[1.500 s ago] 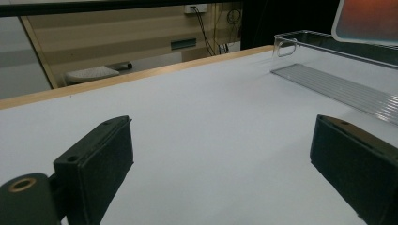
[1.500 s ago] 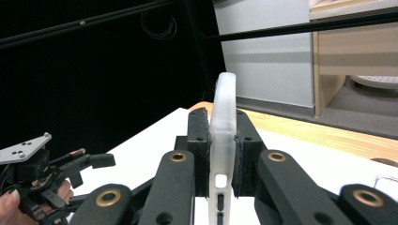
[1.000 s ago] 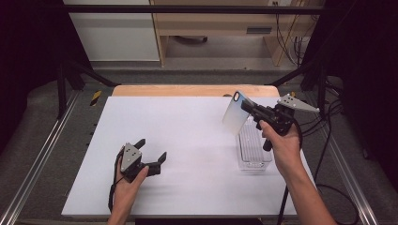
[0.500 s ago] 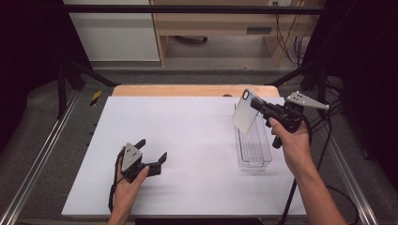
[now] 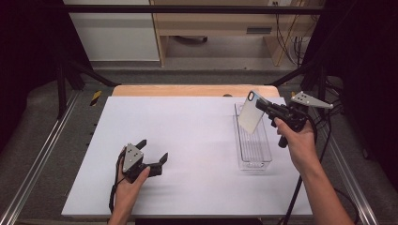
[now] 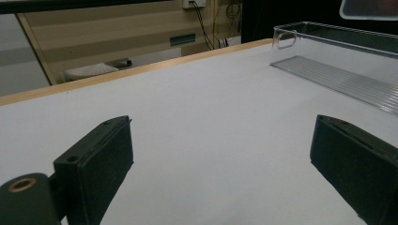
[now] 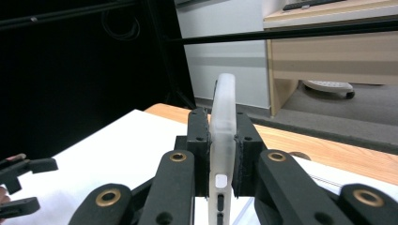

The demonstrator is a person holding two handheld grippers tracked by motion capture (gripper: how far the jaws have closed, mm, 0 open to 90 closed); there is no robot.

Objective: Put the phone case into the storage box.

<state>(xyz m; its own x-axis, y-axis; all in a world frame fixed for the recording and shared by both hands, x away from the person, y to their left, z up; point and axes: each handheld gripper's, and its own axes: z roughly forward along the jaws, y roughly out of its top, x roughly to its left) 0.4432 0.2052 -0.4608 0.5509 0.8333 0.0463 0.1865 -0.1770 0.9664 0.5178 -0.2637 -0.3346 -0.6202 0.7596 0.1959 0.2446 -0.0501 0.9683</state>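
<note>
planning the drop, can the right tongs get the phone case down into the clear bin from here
Probably yes: the right tongs hold the phone case above the clear bin, whose open top has nothing across it.

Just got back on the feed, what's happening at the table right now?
The right tool is shut on a translucent phone case, holding it on edge above the far end of a clear plastic tray at the right of the white table. In the right gripper view the pads clamp the case from both sides. The left tool rests open on the table, with nothing between its jaws.
</note>
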